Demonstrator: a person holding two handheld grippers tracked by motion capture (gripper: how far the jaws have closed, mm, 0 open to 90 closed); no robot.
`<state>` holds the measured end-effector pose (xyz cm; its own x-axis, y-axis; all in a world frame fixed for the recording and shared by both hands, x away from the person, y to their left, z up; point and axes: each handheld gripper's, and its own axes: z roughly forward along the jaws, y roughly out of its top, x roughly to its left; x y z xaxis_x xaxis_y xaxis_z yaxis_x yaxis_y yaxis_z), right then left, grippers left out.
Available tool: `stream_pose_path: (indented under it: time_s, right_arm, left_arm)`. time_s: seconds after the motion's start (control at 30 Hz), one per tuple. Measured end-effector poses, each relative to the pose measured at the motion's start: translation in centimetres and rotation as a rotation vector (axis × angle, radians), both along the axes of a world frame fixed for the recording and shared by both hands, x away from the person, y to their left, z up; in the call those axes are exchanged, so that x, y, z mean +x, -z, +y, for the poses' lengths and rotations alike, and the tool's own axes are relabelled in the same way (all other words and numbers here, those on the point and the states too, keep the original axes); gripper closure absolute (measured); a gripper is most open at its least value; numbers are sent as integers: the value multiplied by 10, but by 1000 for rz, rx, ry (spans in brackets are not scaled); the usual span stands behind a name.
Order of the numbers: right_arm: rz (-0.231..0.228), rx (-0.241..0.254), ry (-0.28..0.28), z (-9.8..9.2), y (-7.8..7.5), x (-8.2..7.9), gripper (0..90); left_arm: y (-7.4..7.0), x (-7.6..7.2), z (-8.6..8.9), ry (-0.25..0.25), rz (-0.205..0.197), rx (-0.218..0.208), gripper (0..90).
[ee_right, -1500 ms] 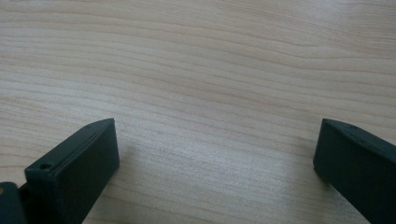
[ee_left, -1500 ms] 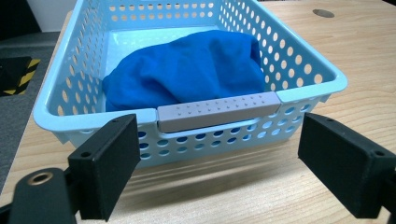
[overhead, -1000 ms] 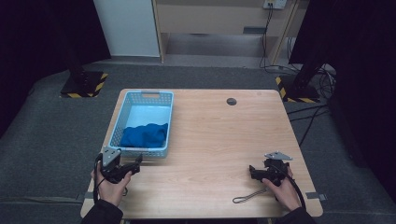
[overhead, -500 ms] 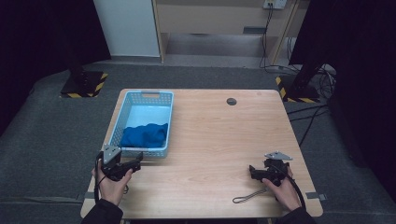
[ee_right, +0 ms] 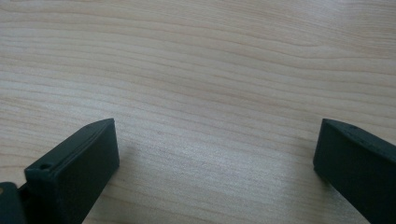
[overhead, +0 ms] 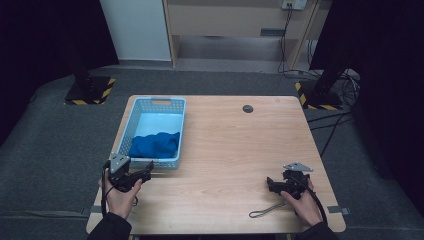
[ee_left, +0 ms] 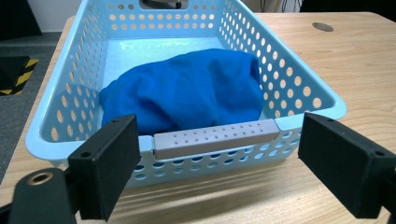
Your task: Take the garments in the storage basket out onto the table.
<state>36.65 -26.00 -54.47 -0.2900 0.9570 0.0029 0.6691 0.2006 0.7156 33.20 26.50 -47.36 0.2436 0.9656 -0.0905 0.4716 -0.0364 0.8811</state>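
A light blue perforated basket [overhead: 133, 124] stands on the left part of the wooden table, with a crumpled blue cloth [overhead: 155, 144] lying in its near half. In the left gripper view the cloth [ee_left: 187, 91] lies just behind the basket's near wall [ee_left: 215, 137]. My left gripper [overhead: 145, 169] is open, held close in front of that wall, with nothing between its jaws [ee_left: 219, 163]. My right gripper [overhead: 270, 184] is open and empty near the table's front right, low over bare wood [ee_right: 215, 154].
A small dark round disc [overhead: 247, 108] is set in the tabletop at the back. The right gripper's cable [overhead: 267, 210] loops on the table near the front edge. Black stands with yellow-striped bases [overhead: 89, 90] rest on the grey floor beyond both back corners.
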Motion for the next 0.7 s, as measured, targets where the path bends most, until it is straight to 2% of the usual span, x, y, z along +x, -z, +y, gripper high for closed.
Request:
stream_pose_path:
  time_s: [0.7]
  right_arm:
    - [0, 0, 0, 0, 0, 0, 4]
  left_arm:
    - [-3, 11, 1, -7, 5, 7, 116]
